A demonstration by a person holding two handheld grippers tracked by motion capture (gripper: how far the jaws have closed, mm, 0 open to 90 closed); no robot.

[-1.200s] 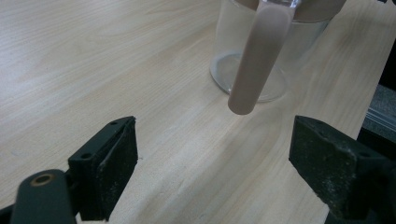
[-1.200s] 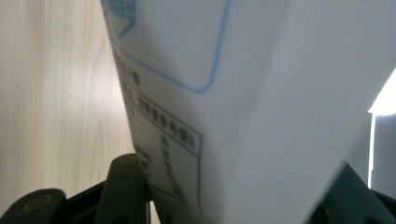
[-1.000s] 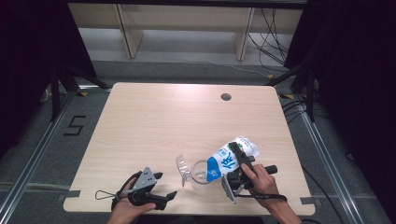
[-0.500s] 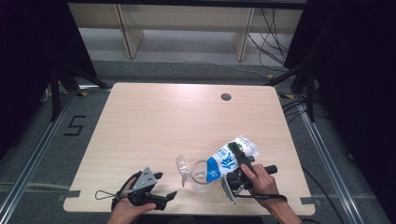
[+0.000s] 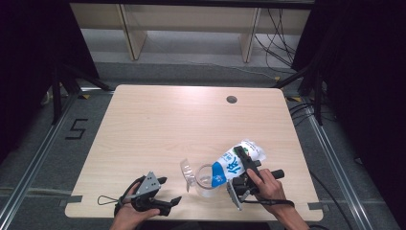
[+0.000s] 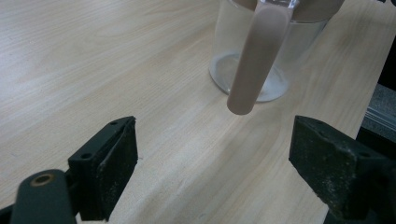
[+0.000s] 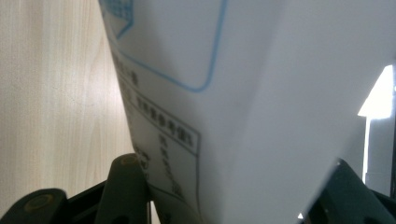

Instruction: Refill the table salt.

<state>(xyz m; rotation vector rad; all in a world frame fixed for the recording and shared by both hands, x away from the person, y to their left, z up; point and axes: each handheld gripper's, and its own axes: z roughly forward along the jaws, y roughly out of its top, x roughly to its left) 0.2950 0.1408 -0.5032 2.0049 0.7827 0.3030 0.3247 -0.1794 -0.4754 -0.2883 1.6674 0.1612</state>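
Pouring from the pouch into the glass cup

My right gripper (image 5: 244, 165) is clamped on the white-and-blue pouch (image 5: 238, 160), tipped with its mouth over the clear glass cup (image 5: 205, 178) near the table's (image 5: 191, 115) front edge; a pale brown stream (image 6: 256, 60) falls into the cup. My left gripper (image 5: 163, 191) rests on the table beside the cup, jaws wide apart, holding nothing. To pour well, I judge I should keep the spout centred over the rim, tilt slowly, and squeeze no harder, so nothing spurts.

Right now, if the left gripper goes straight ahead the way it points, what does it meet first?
Probably the clear glass pitcher. The left gripper is open over bare table, and the pitcher's handle hangs nearest in line. Depth is unclear.
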